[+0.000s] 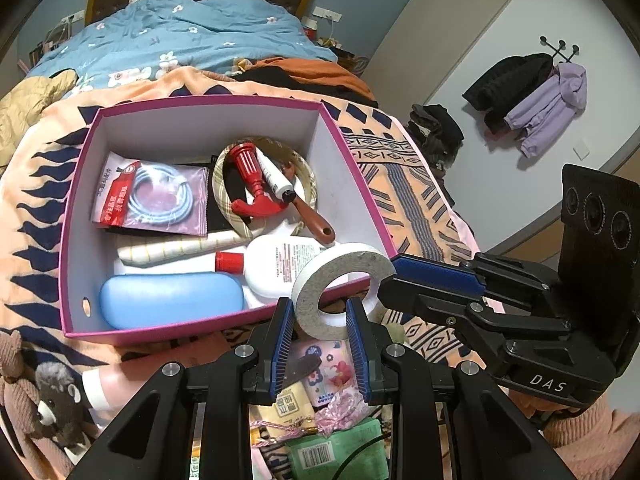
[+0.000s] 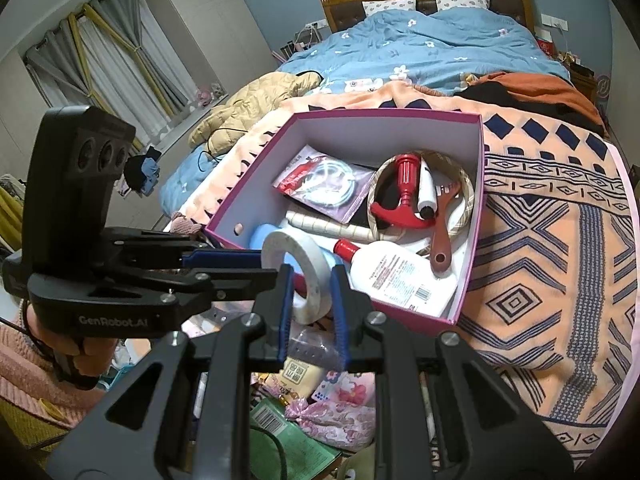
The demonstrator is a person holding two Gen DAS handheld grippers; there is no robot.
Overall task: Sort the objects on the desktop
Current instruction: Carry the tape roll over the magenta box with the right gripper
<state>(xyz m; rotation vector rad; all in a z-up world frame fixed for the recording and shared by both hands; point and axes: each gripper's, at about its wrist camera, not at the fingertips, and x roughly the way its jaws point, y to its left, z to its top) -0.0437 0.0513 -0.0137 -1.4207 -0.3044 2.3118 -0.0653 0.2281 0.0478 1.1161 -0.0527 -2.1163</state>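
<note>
Looks to us like the step in hand is getting the tape roll (image 1: 340,272) into the pink box (image 1: 74,216), which sits on the bed blanket. Right now the roll hangs in the air just over the box's near edge, above the loose clutter in front of it.

To do this bit well, we'd let only one gripper carry it. With both on it, any twist could pop the roll loose. So one side lets go cleanly first, then the other moves the roll forward past the rim. Inside, the near row is crowded. The blue case (image 1: 172,298) sits on the left and the white lotion bottle (image 1: 280,266) to its right. We'd lower the roll gently onto those, or aim for the bare strip along the right wall. Dropping it from height might bounce it back out.

Now the fingers, going left to right. The left gripper (image 1: 319,320) has its blue pads (image 1: 280,344) only narrowly apart. The lower part of the roll fills the gap, so we read it as clamped on the roll. The right gripper (image 2: 312,280) looks the same from its own camera. Its pads (image 2: 339,308) are narrowly spread and pressed against both sides of the roll. In the left view its fingers meet the roll's right side.
</note>
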